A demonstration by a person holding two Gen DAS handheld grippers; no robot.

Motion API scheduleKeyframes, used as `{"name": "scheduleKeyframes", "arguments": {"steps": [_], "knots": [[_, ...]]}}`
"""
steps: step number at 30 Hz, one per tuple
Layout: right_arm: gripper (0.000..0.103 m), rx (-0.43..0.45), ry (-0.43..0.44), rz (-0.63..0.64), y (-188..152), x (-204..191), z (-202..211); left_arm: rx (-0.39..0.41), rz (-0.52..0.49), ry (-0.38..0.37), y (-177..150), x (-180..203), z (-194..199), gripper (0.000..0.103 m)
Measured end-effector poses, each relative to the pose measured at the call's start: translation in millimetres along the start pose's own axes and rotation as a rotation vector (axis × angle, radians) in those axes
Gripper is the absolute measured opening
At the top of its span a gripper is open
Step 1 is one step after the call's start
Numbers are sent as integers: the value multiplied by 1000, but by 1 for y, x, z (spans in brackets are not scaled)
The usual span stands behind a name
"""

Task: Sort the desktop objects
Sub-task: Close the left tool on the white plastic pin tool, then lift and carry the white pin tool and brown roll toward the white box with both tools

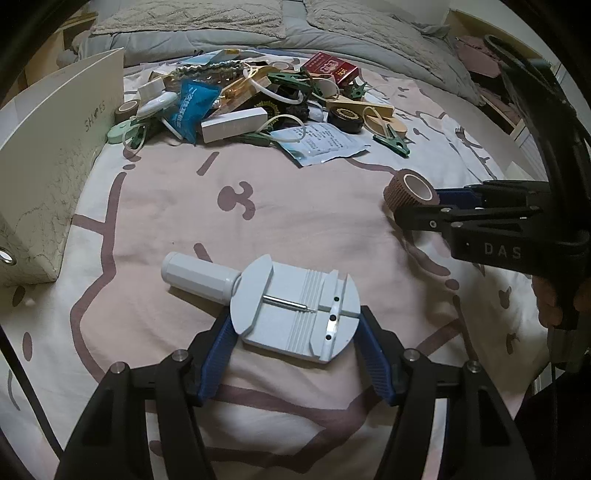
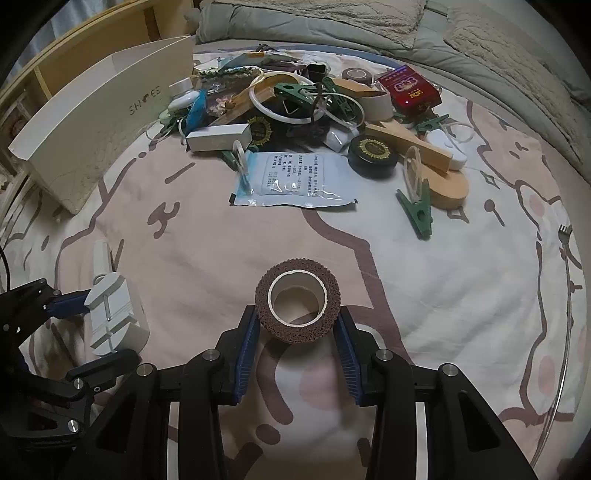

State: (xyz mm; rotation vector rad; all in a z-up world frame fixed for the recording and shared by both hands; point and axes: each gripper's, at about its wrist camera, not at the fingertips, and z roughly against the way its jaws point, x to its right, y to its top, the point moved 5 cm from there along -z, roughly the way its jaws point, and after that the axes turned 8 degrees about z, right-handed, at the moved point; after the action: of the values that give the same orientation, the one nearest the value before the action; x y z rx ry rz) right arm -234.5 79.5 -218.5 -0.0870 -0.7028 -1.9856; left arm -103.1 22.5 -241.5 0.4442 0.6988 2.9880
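Observation:
A pale grey watch-band tool (image 1: 295,314) with a round handle lies on the pink patterned bedsheet (image 1: 258,206). My left gripper (image 1: 294,317) is shut on it, the blue pads pressing on its two curved sides. In the right wrist view the same tool (image 2: 114,317) sits at the left between the left gripper's (image 2: 110,328) fingers. My right gripper (image 2: 297,312) is shut on a brown roll of textured tape (image 2: 295,332), its hole facing up. In the left wrist view that tape roll (image 1: 410,188) and the right gripper (image 1: 406,206) are at the right.
A heap of small objects lies farther back: a red box (image 2: 410,90), a printed sachet (image 2: 291,177), a black round tin (image 2: 373,151), green clips (image 2: 417,210), a white box (image 2: 218,138). A cream shoe box (image 2: 99,133) stands at the left. A grey duvet (image 1: 295,33) lies behind.

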Motion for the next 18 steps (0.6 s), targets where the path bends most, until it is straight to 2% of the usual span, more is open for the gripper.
{"name": "scheduleKeyframes", "arguments": {"steps": [7,18], "knots": [[41,63,1,32,10,1,12,32,-20,6,12,2,6,64],[41,168,-39,11,36,21,38,147,-38,-9,49,6,28,64]]}}
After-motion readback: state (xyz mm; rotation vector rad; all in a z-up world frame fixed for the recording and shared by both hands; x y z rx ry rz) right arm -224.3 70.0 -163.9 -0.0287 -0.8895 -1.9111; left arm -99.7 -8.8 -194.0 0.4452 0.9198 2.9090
